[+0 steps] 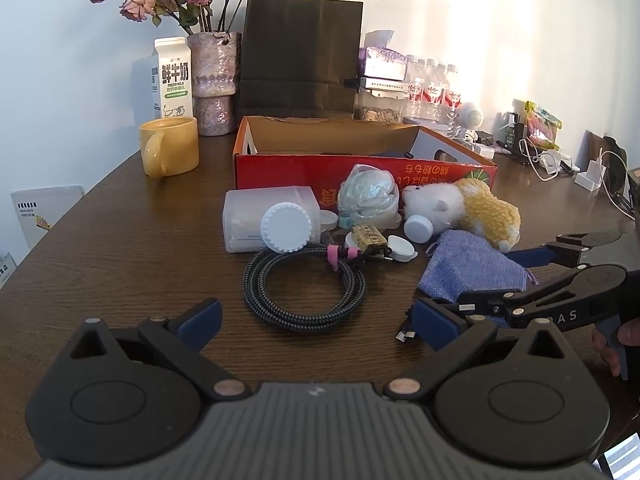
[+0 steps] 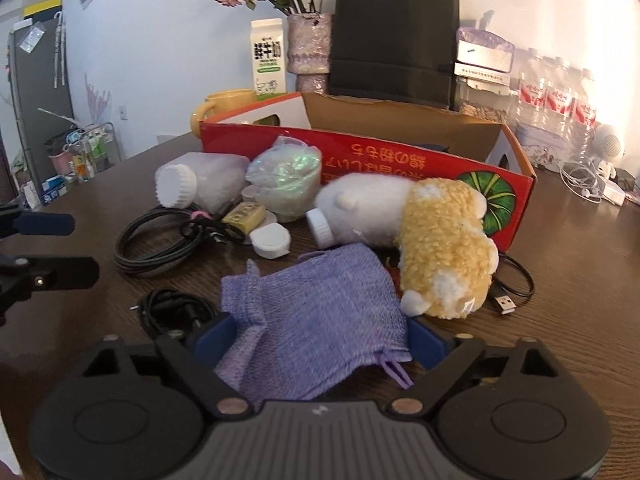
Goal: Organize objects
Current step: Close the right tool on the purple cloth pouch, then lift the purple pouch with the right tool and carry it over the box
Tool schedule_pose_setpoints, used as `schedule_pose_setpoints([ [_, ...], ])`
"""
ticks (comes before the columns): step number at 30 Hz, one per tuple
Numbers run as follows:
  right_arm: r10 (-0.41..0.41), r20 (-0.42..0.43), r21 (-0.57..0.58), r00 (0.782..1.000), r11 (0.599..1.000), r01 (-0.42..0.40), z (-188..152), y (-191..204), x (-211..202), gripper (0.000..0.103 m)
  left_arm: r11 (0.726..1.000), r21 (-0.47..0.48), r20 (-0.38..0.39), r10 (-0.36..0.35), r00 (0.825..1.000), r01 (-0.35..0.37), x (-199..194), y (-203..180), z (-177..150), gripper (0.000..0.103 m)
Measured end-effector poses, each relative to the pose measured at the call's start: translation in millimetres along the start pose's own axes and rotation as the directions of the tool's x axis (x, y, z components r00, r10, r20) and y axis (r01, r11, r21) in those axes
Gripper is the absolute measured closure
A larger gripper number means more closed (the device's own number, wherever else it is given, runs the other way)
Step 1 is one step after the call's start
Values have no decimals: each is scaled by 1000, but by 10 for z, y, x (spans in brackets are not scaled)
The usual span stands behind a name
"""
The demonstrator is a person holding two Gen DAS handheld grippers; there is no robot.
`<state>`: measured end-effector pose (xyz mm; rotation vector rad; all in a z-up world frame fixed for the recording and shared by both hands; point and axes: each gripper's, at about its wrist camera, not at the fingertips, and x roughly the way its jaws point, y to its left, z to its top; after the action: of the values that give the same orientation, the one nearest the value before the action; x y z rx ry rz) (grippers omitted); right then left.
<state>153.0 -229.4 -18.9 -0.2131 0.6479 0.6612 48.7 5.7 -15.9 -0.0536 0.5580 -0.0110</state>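
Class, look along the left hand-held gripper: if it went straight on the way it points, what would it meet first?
Most likely the coiled braided cable, lying on the table straight ahead of the open left hand-held gripper. Depth is uncertain; the white-capped plastic jar sits behind it.

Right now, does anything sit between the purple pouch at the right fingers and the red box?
Yes. The plush toy lies between the purple pouch and the red box, touching the pouch's far edge. The right gripper straddles the pouch.
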Motion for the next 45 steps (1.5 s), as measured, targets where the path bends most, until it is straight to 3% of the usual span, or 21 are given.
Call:
schedule_pose_setpoints([
  [9, 51, 47, -36, 998, 998, -50, -33, 115, -113, 66, 1000, 6, 1, -9, 1000, 9, -35, -38, -16, 0],
  [13, 52, 76, -20, 996, 999, -51, -37, 109, -165, 81, 1000, 15, -3, -17, 1000, 17, -21, -72, -13, 0],
  [18, 60, 86, -28, 994, 998, -58, -36, 146, -184, 88, 998, 39, -7, -44, 999, 44, 1, -170, -4, 0],
  [34, 30, 224, 60, 974, 997, -45, -111, -1, -415, 90, 978, 161, -35, -130, 991, 134, 154, -597, -24, 1],
  [40, 13, 255, 86, 967, 996, -36, -136, -54, -472, 90, 965, 214, -73, -138, 988, 150, 335, -757, -42, 17],
  [45, 14, 265, 85, 964, 996, -38, -141, -53, -493, 90, 961, 235, -102, -125, 987, 146, 479, -821, -49, 41],
])
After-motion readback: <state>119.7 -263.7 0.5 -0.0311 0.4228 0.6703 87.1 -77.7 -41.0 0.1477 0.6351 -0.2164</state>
